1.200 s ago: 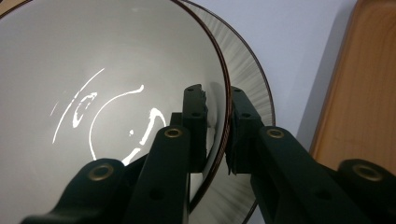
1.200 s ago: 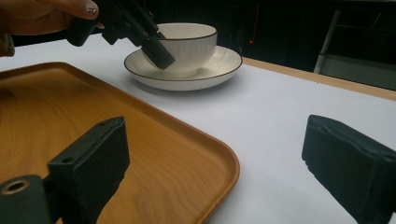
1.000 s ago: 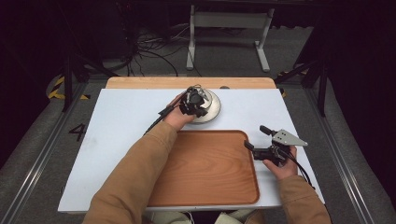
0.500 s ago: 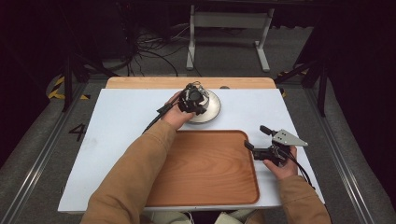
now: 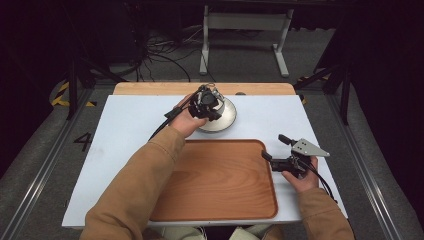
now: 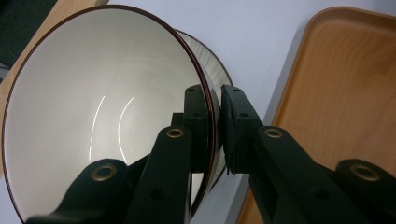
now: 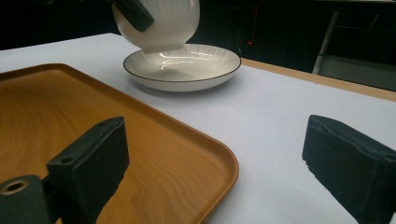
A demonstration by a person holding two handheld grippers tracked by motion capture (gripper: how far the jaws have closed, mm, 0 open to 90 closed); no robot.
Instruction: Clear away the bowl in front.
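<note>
the left gripper [image 6: 212,126] is clamped on the rim of the bowl [image 6: 102,107], tilted over the plate [image 7: 182,67] near the table's [image 5: 125,125] far edge, while the right gripper [image 5: 275,150] waits wide open at the tray's [image 5: 220,180] right edge; judged early, the tray holds nothing yet.

A single dark numeral "4" [image 5: 83,141] stands on the grey floor left of the table [image 5: 125,125]; no other text is legible.

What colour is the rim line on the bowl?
Dark reddish-brown on the cream bowl; clearest in the left gripper view.
</note>
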